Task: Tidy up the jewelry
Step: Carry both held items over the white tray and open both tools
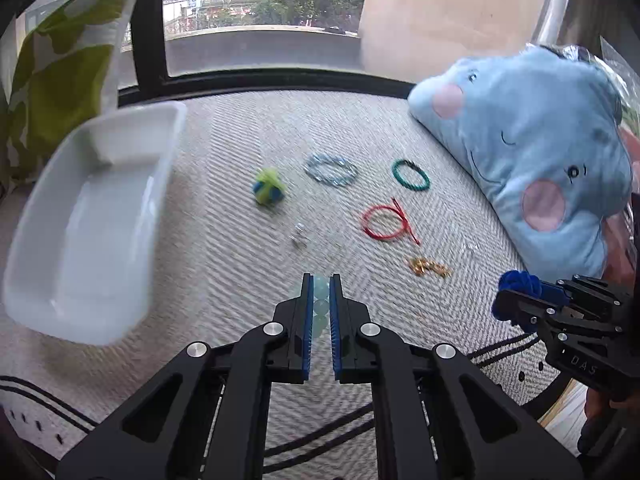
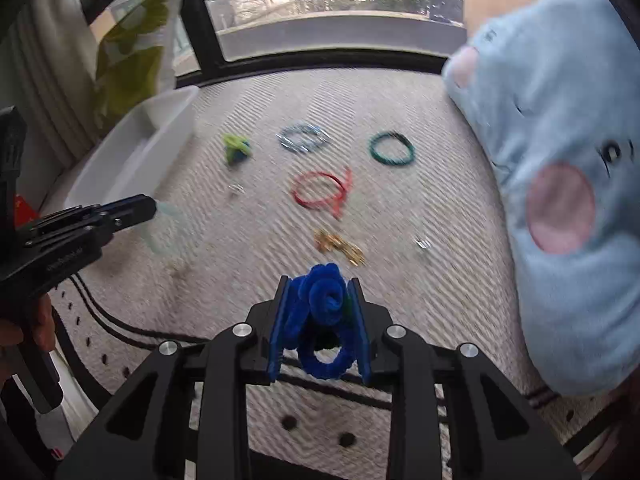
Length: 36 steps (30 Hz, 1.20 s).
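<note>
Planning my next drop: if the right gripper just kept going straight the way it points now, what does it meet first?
Most likely the gold chain, lying on the rug just ahead of the right gripper, which holds the blue fuzzy ring. Past it lies the red cord bracelet. Depth is uncertain.

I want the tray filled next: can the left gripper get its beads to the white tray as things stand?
Probably yes. The left gripper, shut on the pale green beads, has only bare rug between it and the white tray to its left.
</note>
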Each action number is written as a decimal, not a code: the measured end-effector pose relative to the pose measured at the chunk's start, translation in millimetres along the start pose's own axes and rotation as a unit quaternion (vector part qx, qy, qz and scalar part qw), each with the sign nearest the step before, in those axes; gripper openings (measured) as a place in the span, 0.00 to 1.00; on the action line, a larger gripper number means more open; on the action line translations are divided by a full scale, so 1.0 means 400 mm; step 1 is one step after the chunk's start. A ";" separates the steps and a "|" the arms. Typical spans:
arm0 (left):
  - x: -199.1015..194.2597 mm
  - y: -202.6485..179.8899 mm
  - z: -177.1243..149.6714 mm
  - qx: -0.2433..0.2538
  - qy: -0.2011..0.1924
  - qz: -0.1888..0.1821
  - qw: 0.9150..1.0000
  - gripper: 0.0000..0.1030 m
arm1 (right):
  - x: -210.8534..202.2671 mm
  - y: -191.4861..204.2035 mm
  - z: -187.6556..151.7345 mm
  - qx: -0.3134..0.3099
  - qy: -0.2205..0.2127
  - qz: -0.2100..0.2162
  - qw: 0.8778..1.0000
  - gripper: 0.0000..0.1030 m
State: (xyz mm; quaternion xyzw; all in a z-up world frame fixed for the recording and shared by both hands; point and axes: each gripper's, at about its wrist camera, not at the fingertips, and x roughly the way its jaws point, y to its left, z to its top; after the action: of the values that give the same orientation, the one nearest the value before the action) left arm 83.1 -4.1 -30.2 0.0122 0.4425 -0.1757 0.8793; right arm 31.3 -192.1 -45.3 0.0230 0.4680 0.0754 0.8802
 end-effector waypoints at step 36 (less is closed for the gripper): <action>-0.080 0.436 0.088 -0.002 0.005 0.075 0.997 0.44 | 0.173 0.443 0.409 -0.063 -0.041 0.133 0.988 0.56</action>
State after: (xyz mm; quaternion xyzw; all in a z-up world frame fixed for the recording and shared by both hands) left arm 148.9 162.9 -7.3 0.0445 0.4447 -0.1080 0.8880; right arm 185.1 -1.7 9.3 0.0329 0.4185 0.2198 0.8806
